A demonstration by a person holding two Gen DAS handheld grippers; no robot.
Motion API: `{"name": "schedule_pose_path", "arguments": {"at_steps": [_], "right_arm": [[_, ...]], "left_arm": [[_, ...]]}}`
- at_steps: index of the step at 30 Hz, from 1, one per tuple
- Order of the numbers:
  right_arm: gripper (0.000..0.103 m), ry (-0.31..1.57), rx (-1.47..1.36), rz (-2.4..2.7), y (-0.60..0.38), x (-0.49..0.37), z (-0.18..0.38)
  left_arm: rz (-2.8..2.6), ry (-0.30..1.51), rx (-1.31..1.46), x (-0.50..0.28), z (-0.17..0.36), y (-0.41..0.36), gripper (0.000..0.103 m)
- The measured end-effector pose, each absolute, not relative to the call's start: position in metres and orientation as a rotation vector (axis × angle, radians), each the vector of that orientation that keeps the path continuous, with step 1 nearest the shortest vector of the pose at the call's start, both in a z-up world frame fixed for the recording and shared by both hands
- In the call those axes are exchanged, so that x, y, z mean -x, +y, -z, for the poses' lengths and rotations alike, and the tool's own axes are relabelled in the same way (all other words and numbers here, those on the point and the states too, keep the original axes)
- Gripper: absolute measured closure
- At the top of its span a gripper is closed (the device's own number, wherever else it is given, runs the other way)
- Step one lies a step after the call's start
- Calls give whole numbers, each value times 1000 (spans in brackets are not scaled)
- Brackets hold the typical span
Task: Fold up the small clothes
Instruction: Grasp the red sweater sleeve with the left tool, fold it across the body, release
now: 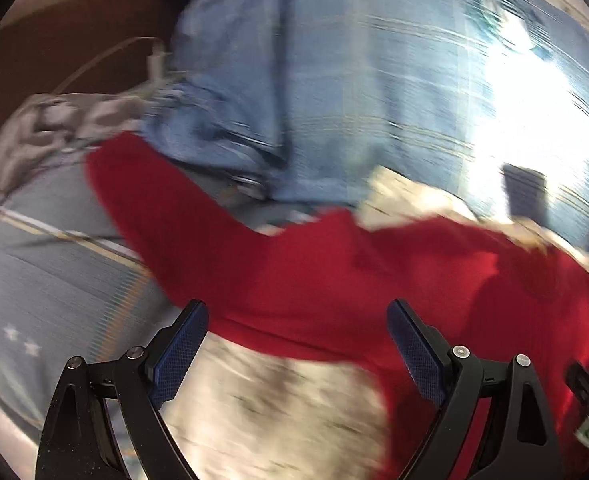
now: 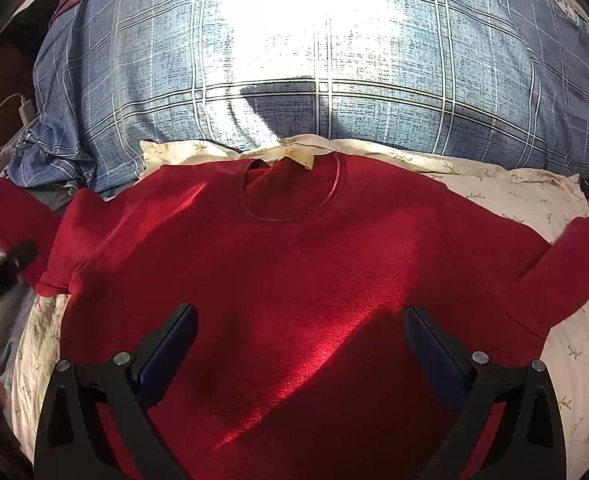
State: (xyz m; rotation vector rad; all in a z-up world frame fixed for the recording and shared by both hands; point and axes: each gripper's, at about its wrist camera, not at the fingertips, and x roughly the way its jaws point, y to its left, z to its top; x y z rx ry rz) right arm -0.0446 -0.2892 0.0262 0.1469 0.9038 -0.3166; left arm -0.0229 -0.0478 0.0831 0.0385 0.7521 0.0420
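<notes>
1. Red knit fills the centre of the right wrist view: the red shirt (image 2: 294, 280) lies spread flat, neckline toward the top of the frame, on a cream floral pillow (image 2: 566, 320) over a blue plaid bedcover (image 2: 374, 72).
2. Both sleeves stick out at the left and right edges, so no fold looks made yet.
3. The right gripper (image 2: 300, 322) hovers over the shirt body, fingers spread, holding nothing.
4. The left gripper (image 1: 296, 318), in a blurred view, also spread and empty, sits near the sleeve at lower centre.
5. Sleeves and body folds all remain.
</notes>
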Motion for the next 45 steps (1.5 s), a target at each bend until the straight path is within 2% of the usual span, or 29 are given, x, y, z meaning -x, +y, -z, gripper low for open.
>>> {"name": "schedule_pose_path", "arguments": {"at_steps": [8, 12, 14, 17, 20, 21, 22, 23, 24, 30, 37, 45], "right_arm": [[1, 930, -157, 281, -285, 41, -19], [1, 956, -164, 271, -285, 38, -12], [1, 954, -165, 266, -285, 39, -12], [1, 953, -161, 263, -284, 39, -13], [1, 953, -158, 262, -286, 40, -14], [1, 950, -158, 265, -286, 41, -15], [1, 950, -158, 268, -287, 41, -14], [1, 951, -160, 270, -288, 42, -14], [1, 953, -164, 270, -289, 42, -14], [1, 949, -193, 287, -298, 49, -12], [1, 921, -227, 309, -313, 62, -22], [1, 869, -278, 415, -367, 94, -36]], "left_arm": [[-345, 711, -74, -37, -105, 19, 13], [-464, 729, -79, -68, -98, 40, 13], [-493, 753, -90, -85, -87, 43, 17], [-512, 795, -112, -109, -70, 48, 30], [-502, 751, -136, -122, -67, 51, 37], [-491, 747, -137, -125, -66, 50, 48], [-485, 740, -139, -127, -65, 50, 74], [-482, 742, -131, -130, -65, 51, 91], [-444, 760, -82, -131, -66, 54, 95], [-234, 683, -4, -94, -99, 28, 96], [142, 603, -66, -19, -129, -89, 96], [367, 722, -94, 0, -81, -197, 96]]}}
